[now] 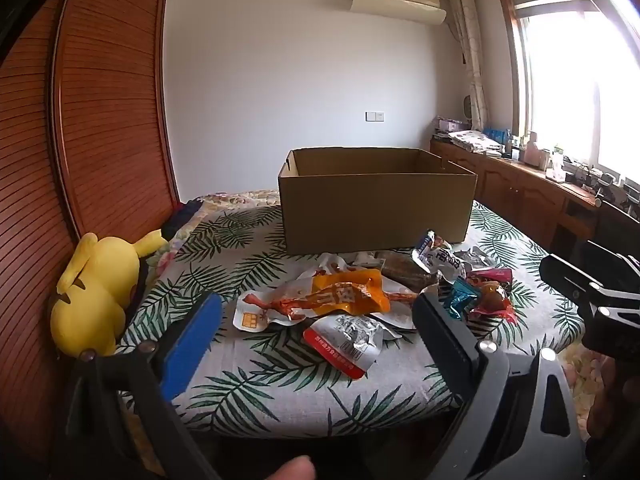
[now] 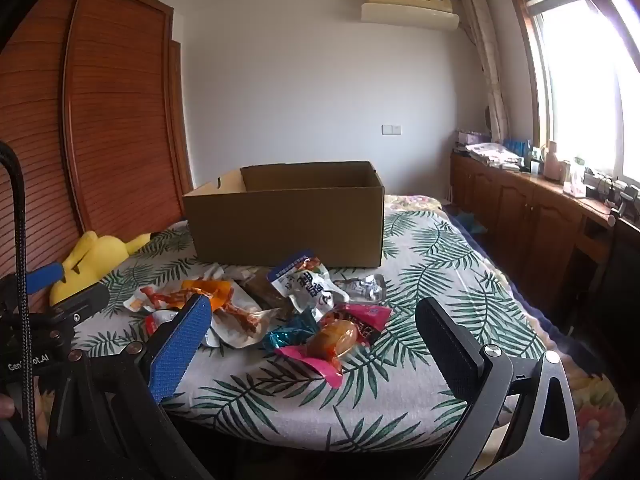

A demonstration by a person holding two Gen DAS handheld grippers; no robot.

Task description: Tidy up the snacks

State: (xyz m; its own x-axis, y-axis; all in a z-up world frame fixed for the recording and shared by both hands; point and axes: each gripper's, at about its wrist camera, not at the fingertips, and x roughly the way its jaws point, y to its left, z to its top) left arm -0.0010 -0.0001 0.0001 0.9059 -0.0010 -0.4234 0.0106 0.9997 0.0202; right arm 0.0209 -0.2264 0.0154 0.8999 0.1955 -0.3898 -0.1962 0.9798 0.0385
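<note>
A pile of snack packets lies on the leaf-print bed in front of an open cardboard box (image 1: 376,208) (image 2: 288,224). The pile holds an orange packet (image 1: 348,294) (image 2: 208,294), a silver-and-red packet (image 1: 348,340), a white-and-blue packet (image 1: 438,258) (image 2: 308,284), a teal candy (image 1: 460,298) (image 2: 286,336) and a pink packet with a brown snack (image 1: 494,294) (image 2: 340,336). My left gripper (image 1: 320,320) is open and empty, just short of the pile. My right gripper (image 2: 316,328) is open and empty, framing the pink packet from the near side. Its body shows at the right edge of the left wrist view (image 1: 592,296).
A yellow plush toy (image 1: 100,284) (image 2: 96,256) lies at the bed's left edge against a slatted wooden wardrobe (image 1: 100,100). A wooden cabinet (image 2: 540,208) with clutter runs under the window on the right. The bed's near edge (image 2: 320,432) is close to both grippers.
</note>
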